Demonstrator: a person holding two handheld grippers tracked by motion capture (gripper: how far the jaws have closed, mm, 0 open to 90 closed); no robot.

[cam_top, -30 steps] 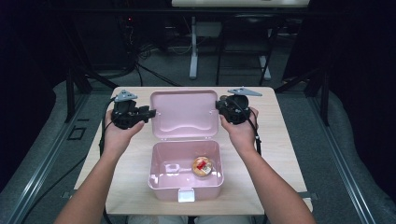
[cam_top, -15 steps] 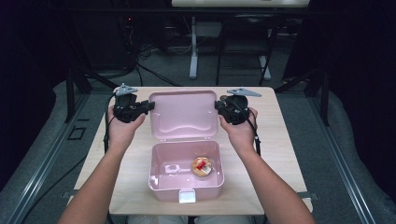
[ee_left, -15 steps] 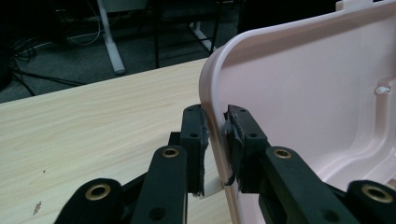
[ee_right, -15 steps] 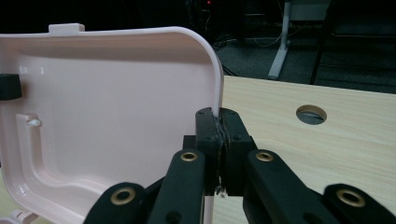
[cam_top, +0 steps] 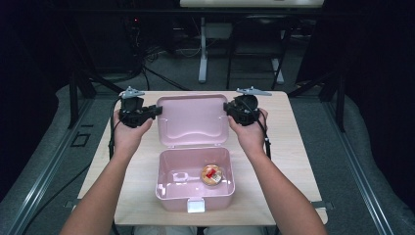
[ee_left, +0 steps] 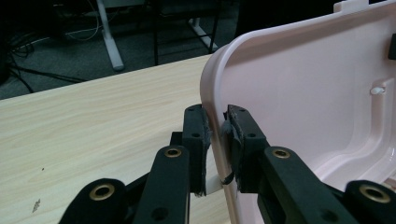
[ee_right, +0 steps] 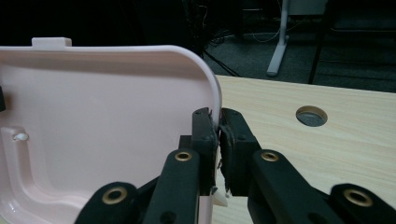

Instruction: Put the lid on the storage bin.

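One pink plastic lunch box (cam_top: pixel 195 196) with rounded corners sits nearest the person on the pale wood-grain table (cam_top: pixel 293 142), holding one round snack (cam_top: pixel 212 175). Behind it its one smooth lid (cam_top: pixel 194 120) stands open. The left gripper (cam_top: pixel 155 110) has just been closing on the lid's left rim, the right gripper (cam_top: pixel 228 106) pinches its right rim, and the right gripper view shows one round hole (ee_right: pixel 311 116) in the table beyond the lid.

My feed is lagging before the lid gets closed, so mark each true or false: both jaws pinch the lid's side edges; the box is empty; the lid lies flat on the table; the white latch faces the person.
1. Both grippers, left gripper and right gripper, pinch the pink lid by its side edges: true.
2. The box is empty: false, a small round snack lies inside.
3. The lid lies flat on the table: false, it stands raised.
4. The white latch faces the person: true.
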